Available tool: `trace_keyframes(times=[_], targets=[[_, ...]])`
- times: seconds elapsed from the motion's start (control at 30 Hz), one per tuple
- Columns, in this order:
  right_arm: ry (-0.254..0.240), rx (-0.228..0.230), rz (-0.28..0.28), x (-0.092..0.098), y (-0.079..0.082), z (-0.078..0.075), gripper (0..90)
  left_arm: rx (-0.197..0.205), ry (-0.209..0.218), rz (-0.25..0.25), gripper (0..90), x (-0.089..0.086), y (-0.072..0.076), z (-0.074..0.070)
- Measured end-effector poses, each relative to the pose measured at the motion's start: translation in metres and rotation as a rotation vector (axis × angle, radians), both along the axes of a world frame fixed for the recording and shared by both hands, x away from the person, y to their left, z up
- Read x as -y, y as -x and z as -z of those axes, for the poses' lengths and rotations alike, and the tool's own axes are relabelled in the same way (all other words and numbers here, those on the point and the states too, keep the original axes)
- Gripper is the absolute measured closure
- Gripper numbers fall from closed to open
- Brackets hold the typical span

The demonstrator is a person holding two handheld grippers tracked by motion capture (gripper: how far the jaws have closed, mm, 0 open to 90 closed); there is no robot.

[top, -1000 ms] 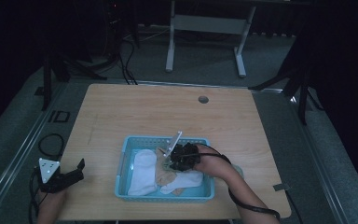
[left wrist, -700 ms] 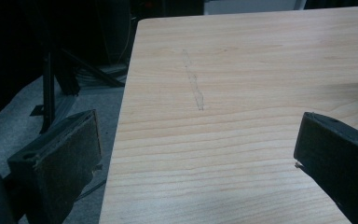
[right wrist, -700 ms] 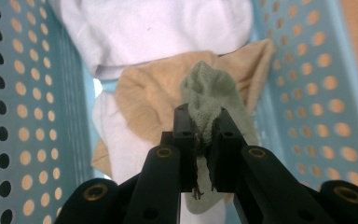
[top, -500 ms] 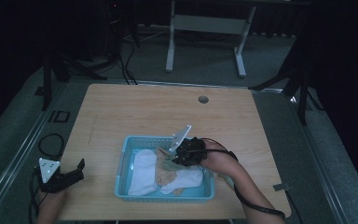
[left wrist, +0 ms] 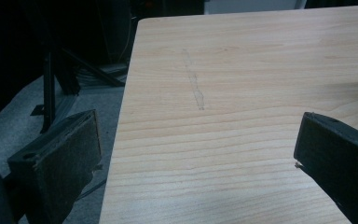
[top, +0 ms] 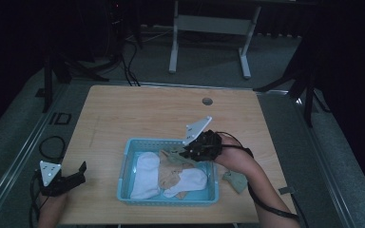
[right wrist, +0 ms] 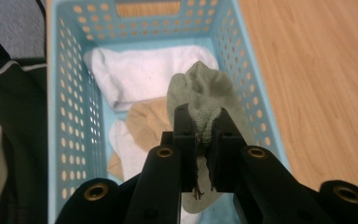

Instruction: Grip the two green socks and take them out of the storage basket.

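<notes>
The right gripper (right wrist: 204,122) was clamped on a grey-green sock (right wrist: 203,91), held above the blue basket (top: 126,164). White and tan socks lay inside. The left gripper (left wrist: 196,154), jaws spread, rested well left of the basket. Judged step: lifting out; next, carry clear and release beside the basket.

Matt knitted cloth sock (right wrist: 204,91), perforated glossy plastic basket (right wrist: 70,74), smooth wood-grain table (left wrist: 242,70), rough-padded tool (left wrist: 196,154)

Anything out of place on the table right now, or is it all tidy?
One grey-green sock lies loose on the table, right of the blue basket, apart from the socks inside it. The right gripper holds a matching sock above the basket.
</notes>
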State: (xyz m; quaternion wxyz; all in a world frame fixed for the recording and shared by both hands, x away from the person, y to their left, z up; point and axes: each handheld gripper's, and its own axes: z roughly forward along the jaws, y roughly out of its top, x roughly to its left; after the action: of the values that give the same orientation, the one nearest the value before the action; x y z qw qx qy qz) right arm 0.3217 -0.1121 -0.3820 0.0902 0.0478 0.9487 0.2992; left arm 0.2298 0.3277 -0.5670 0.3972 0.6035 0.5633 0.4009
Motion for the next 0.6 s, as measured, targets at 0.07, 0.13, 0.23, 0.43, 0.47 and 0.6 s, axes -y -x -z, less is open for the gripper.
trace_keyframes(times=[0.07,0.13,0.23,0.43,0.47,0.6], targets=[[-0.018,0.014,0.018,0.005,-0.001,-0.008,83.2,0.001,0.0,0.0,0.4,0.0,0.0,0.0],[-0.047,0.034,0.043,0.012,-0.002,-0.016,83.2,0.001,0.0,-0.001,0.4,0.0,0.0,0.0],[-0.081,0.05,0.069,0.025,-0.003,-0.028,83.1,-0.002,-0.002,-0.002,0.4,0.0,0.0,0.0],[-0.108,0.084,0.12,0.045,-0.007,-0.043,83.1,-0.003,-0.004,-0.001,0.4,0.0,0.0,0.0],[-0.117,0.09,0.14,0.052,-0.008,-0.046,83.1,-0.004,-0.004,-0.001,0.4,0.0,0.0,0.0],[-0.128,0.118,0.214,0.069,-0.013,-0.049,83.1,0.001,0.001,-0.001,0.4,0.0,0.0,0.0]])
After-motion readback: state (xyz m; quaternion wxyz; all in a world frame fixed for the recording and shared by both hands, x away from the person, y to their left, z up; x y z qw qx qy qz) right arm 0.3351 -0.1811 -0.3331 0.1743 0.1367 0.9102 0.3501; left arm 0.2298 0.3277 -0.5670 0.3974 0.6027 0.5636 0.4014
